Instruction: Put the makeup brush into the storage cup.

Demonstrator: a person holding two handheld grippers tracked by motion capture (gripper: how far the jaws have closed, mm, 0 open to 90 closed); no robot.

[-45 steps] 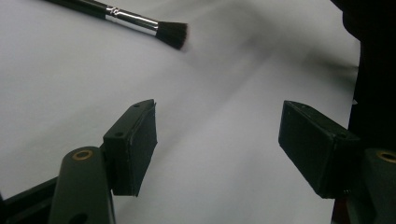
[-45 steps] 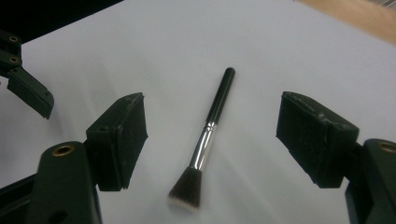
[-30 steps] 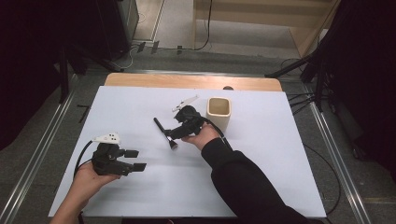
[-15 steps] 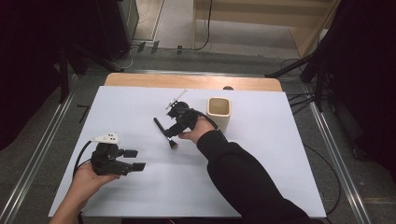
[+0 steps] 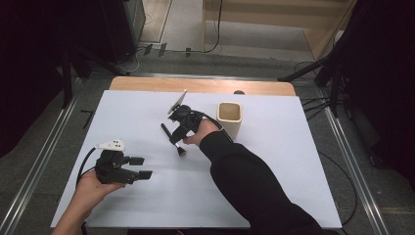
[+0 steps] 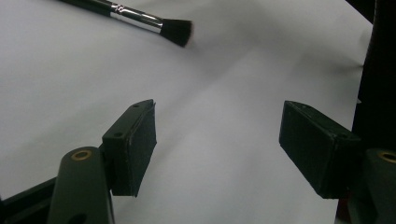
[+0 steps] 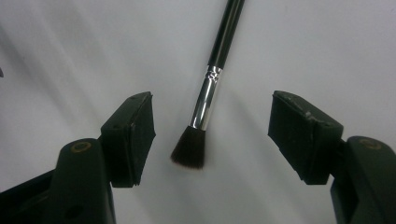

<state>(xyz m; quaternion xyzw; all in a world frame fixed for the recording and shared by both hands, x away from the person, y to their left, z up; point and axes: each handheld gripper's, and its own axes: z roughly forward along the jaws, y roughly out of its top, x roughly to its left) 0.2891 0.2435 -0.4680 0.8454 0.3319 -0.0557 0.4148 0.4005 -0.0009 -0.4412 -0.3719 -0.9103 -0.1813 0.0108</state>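
right claw (image 7: 212, 135) low over brush (image 7: 205, 105), jaws just narrowing astride it

The high view is evenly lit from above: the white counter (image 5: 274, 161) is bright, while the surroundings fall into deep darkness. Shadows are soft and faint. Both gripper views are dimmer and greyish, with slightly soft focus. The metal band of the brush (image 7: 205, 105) glints. The near tongs (image 7: 212, 135) look dark and a little blurred.
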